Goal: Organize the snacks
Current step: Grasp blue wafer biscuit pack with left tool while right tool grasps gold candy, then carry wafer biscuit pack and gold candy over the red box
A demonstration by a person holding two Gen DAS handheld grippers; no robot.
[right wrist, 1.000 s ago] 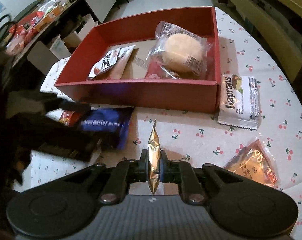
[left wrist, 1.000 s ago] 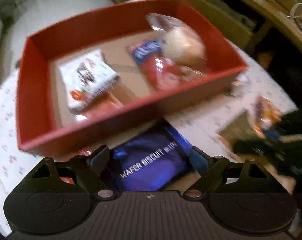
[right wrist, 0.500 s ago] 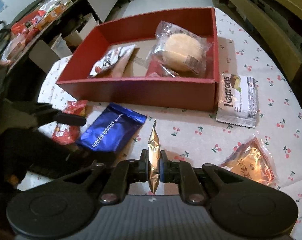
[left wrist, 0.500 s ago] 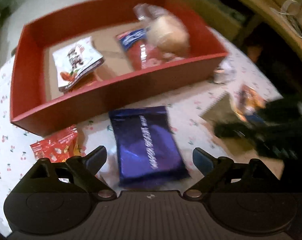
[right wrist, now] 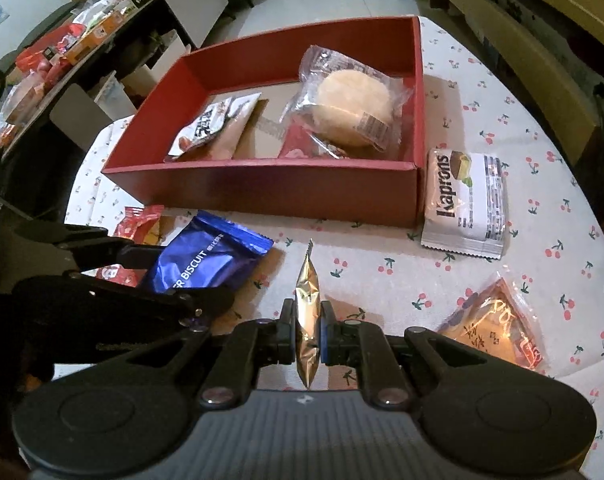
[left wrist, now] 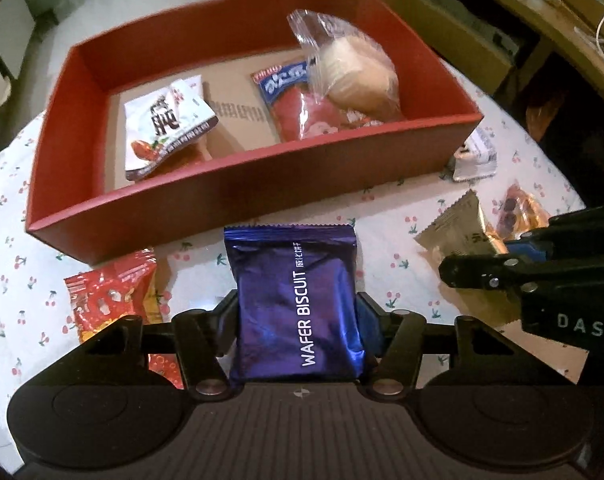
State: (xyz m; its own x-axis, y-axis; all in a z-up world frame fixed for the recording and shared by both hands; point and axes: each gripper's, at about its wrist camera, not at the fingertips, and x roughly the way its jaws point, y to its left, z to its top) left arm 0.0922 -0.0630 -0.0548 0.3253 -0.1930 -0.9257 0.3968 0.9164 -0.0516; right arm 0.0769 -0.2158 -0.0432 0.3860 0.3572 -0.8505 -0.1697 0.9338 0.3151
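Observation:
My left gripper (left wrist: 296, 314) is shut on a blue wafer biscuit packet (left wrist: 296, 300), held just in front of the red box (left wrist: 262, 188); the packet also shows in the right wrist view (right wrist: 206, 260). My right gripper (right wrist: 307, 326) is shut on a thin gold packet (right wrist: 307, 312), held edge-on above the cherry-print tablecloth (right wrist: 381, 280). The red box (right wrist: 286, 192) holds a white-and-brown snack bag (left wrist: 162, 128), a red-and-blue packet (left wrist: 298, 108) and a wrapped round bun (right wrist: 353, 108).
A red snack bag (left wrist: 110, 292) lies left of the blue packet. A white Kaprons packet (right wrist: 465, 196) lies right of the box. An orange triangular packet (right wrist: 497, 320) lies at the front right. A cluttered dark table (right wrist: 54, 52) stands at the far left.
My left gripper came down around the blue wafer packet lying on the cloth and closed on it. My right gripper kept its hold on the gold packet and barely moved.

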